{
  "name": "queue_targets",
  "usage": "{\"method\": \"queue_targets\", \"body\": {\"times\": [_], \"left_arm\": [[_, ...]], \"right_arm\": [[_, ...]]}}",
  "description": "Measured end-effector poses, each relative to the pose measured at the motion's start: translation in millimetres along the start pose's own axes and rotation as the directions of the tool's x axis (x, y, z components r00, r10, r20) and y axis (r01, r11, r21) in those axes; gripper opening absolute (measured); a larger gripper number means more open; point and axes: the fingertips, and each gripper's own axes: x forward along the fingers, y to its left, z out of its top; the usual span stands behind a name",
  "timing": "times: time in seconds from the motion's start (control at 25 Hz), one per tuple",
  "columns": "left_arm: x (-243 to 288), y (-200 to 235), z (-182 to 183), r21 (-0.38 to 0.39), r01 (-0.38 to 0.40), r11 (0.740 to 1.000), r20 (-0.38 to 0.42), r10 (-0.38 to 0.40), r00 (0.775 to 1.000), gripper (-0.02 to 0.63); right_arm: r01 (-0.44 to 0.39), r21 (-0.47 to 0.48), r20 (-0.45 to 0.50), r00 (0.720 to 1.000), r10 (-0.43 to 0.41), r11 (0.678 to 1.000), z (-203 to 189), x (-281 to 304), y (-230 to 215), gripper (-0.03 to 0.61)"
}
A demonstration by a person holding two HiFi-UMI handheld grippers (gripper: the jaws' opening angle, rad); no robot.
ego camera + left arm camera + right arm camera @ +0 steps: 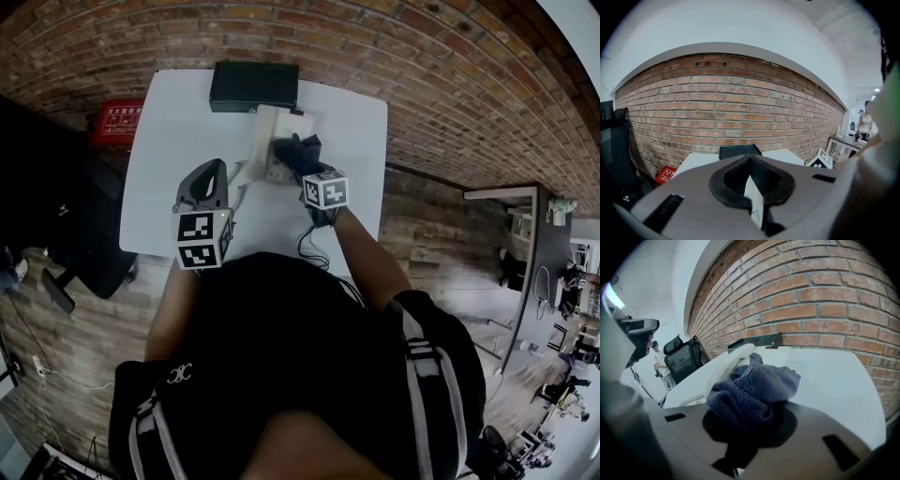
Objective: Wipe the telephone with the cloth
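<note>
- Left gripper [750, 161] hovering over near-left of white table [169, 131], jaws closed together, gripping nothing evident.
- Right gripper [747, 425] clenching bunched dark cloth [754, 383], appearing to press it onto telephone [270, 141] mid-table.
- Doing wipe well, by judgement: stroking along casing length, keeping pressure light so unit isn't sliding, left gripper possibly steadying base.
- Telephone lying with long axis running near-to-far, handset [732, 359] along its left side, far end pointing toward black box [254, 86] by brick wall.
</note>
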Motion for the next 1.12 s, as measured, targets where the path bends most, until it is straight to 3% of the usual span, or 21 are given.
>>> {"method": "queue_targets", "body": {"times": [0.16,0.32,0.56,0.84,0.96,1.12], "left_arm": [[0,-2,-2,-0.002,0.003,1.000,-0.012,-0.003,1.000,-0.009],[0,-2,-1,-0.001,0.003,1.000,-0.007,-0.003,1.000,-0.009],[-2,-1,-4,0.001,0.002,1.000,-0.012,-0.002,1.000,-0.009],[-3,1,-6,-0.008,-0.006,1.000,-0.017,0.006,1.000,-0.009],[-2,-1,-6,-0.004,-0.001,1.000,-0.014,0.001,1.000,-0.009],[-3,-6,-5,0.007,0.006,1.000,-0.022,-0.006,1.000,-0.009]], "right_arm": [[-0.053,0.018,-0.021,0.998,0.053,0.998,-17,-4,18,0.048],[-0.109,-0.026,-0.054,0.993,0.108,0.994,-36,-6,41,0.048],[-0.138,-0.017,-0.078,0.988,0.136,0.990,-49,-8,39,0.048],[-0.102,-0.016,-0.082,0.992,0.100,0.995,-47,-17,12,0.048],[-0.041,-0.007,-0.067,0.997,0.041,0.999,-34,-16,-4,0.048],[-0.021,-0.034,-0.068,0.997,0.019,0.999,-13,-8,-14,0.048]]}}
